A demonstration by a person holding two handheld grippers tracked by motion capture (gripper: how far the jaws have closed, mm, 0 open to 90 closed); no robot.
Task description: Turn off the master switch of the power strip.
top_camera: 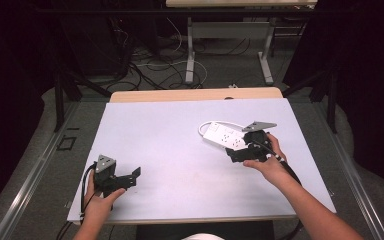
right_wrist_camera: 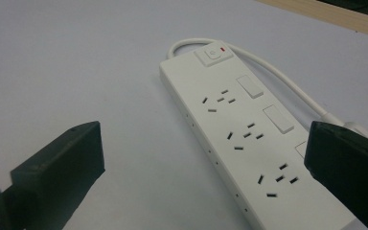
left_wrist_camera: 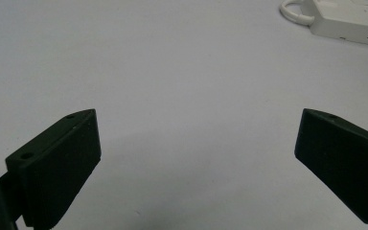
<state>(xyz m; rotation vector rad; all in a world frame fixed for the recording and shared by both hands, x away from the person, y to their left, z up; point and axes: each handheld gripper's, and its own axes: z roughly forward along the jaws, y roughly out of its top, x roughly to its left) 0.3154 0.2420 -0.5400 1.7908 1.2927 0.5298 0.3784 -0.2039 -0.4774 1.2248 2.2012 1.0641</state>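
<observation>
Right hand-held gripper (top_camera: 240, 150): jaws spread wide, nothing between them yet. It sits at the near end of the white power strip (top_camera: 225, 136), and in the right gripper view the strip (right_wrist_camera: 249, 143) runs up between the two black jaws w/ one jaw over its near right corner; contact can't be told.

Left hand-held gripper (top_camera: 130, 176): jaws also apart, empty, hovering low at the near-left part of the table (top_camera: 170, 150), well apart from the strip, which shows far off (left_wrist_camera: 350, 19) in the left gripper view.

Strip lies flat on the right half of the table, its cord (right_wrist_camera: 287, 81) looping round the far end by the switch (right_wrist_camera: 213, 53).

Progress, my read: approach stage only. Nothing grasped, strip not lifted. Left to do: close on it, then whatever handling follows.
</observation>
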